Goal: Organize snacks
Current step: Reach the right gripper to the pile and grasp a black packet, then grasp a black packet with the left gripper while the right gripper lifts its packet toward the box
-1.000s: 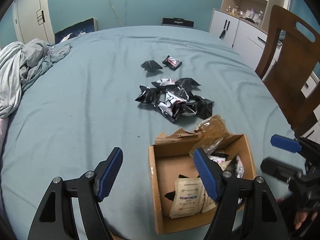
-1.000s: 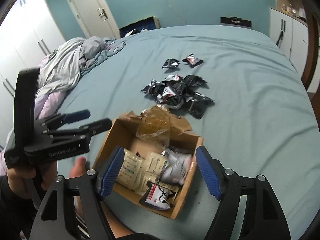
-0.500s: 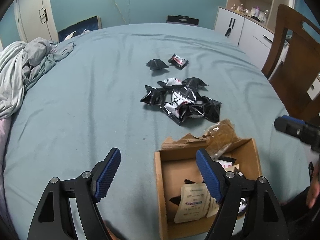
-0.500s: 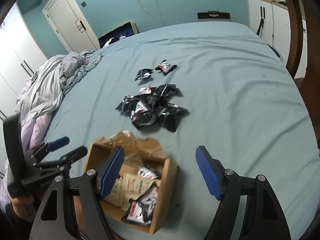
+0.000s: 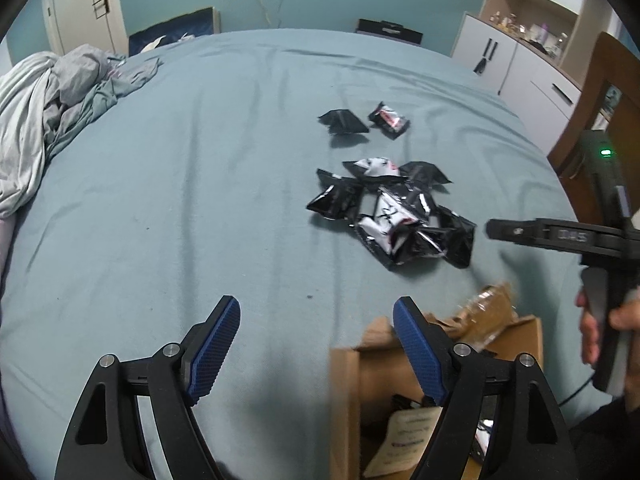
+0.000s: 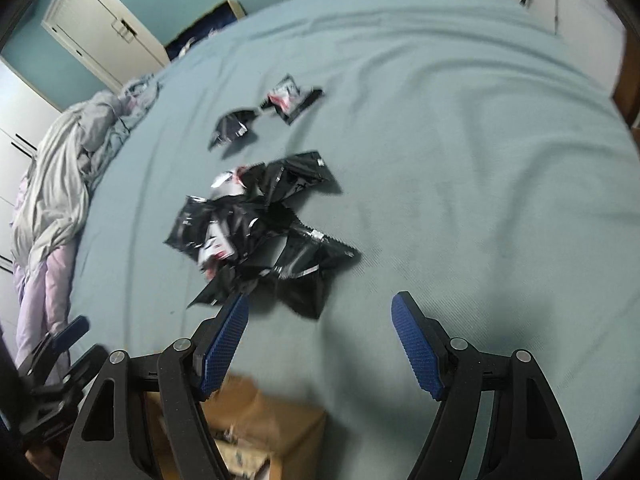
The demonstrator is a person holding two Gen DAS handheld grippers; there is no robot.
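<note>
On the blue-green bed (image 5: 208, 184), a loose heap of black, glossy foil snack packets (image 5: 394, 216) is lying well out from the near edge, with two more black packets (image 5: 362, 120) sitting apart beyond it. An open brown cardboard box (image 5: 400, 364) holding packets already sorted is standing near the edge, below the heap.

The left tongs (image 5: 316, 348) are hanging released over bare sheet just beside the box, nothing between the blue pads; their jaws have just been opening a little wider. The right tongs (image 6: 320, 344) are also spread and gripping nothing, pointing down toward the nearest packets of the heap (image 6: 264, 232).

These packets are looking light, thin and crinkly, so they are likely sliding and springing rather than resisting. The foil is probably slick under the pads, and the soft bedding is giving way beneath any downward push. A flat crimped end seam, such as the serrated edge sticking out toward the right tongs, seems the surest place to pinch; a grip across the puffed middle risks crushing the contents or the packet squirting free.
</note>
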